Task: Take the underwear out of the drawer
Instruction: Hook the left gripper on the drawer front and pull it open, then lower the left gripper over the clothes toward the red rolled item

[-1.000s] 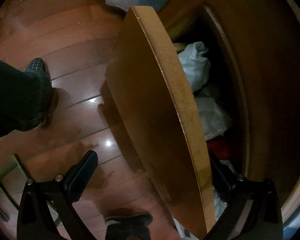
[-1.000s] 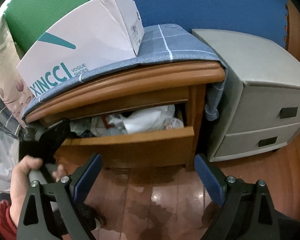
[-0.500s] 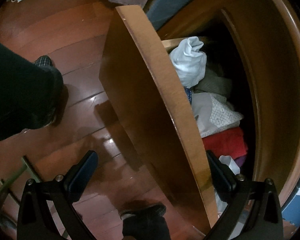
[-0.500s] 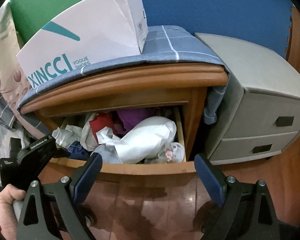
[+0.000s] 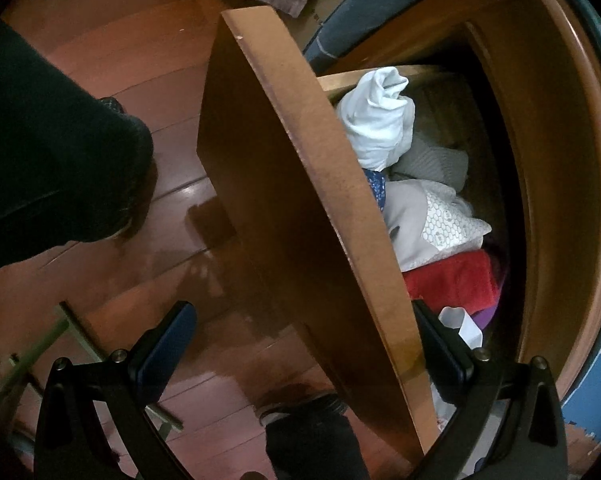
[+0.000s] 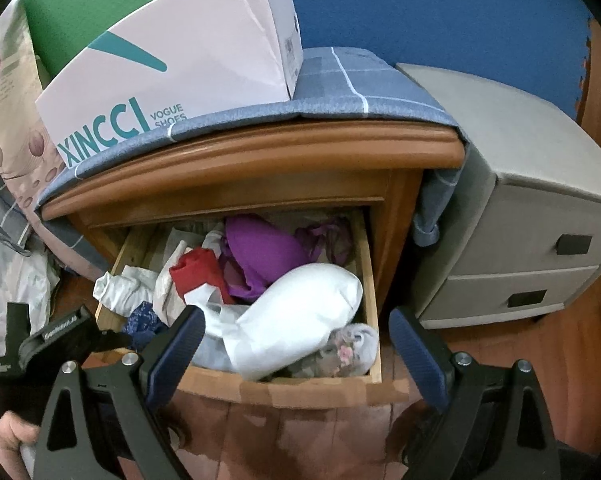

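Both grippers have their fingers spread wide, nothing between the pads. Left gripper [image 5: 300,344] straddles the drawer front [image 5: 300,216]: one pad outside over the floor, the other inside the drawer, next to the clothes; cannot tell if either pad touches the panel. Right gripper [image 6: 296,344] hangs in front of the drawer [image 6: 370,280], left pad over the near-left contents, right pad off past the right corner over the wood floor [image 6: 540,344].

Drawer is pulled well out of the wooden nightstand [image 6: 260,160] and packed with underwear and other soft items: purple garment [image 6: 260,248] at the back, red piece [image 6: 198,272] just left of it, large white bundle [image 6: 300,320] in the near-right, dark blue patterned piece [image 6: 142,320] near-left, small pale floral item [image 6: 348,350] at the near-right corner. Left wrist view shows a white twisted cloth [image 5: 376,120], a white lace-patterned piece [image 5: 444,216] and the red one stacked along the inside of the front panel.

On top: blue plaid cloth [image 6: 340,84] with a shoe box [image 6: 172,60] marked "XINCCI VOGUE SHOES". Grey two-drawer cabinet [image 6: 520,208] stands just right of the nightstand. Person's hand [image 6: 8,436] grips the left gripper's handle at lower left; dark trouser leg [image 5: 56,152] and a shoe are over the floor in the left view.
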